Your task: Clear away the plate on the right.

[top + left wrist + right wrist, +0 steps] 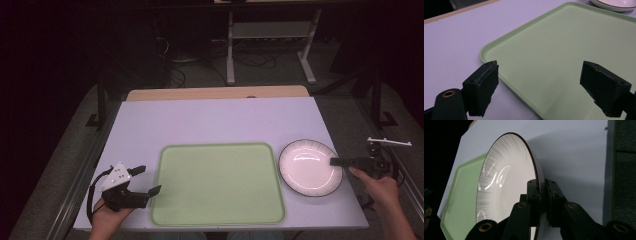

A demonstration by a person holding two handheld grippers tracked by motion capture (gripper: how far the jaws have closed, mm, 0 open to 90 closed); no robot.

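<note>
A white plate with a dark rim sits on the table just right of a pale green tray. My right gripper is shut on the plate's right rim; in the right gripper view the two jaws pinch the rim of the plate, one inside and one outside, my right gripper turned on its side. My left gripper rests at the tray's left edge, open with nothing between its jaws. In the left gripper view, my left gripper straddles the near left corner of the tray.
The white table top lies beyond the tray, with a wooden strip along its far edge. A white bracket sits off the table's right side. Table legs and cables stand on the dark floor behind.
</note>
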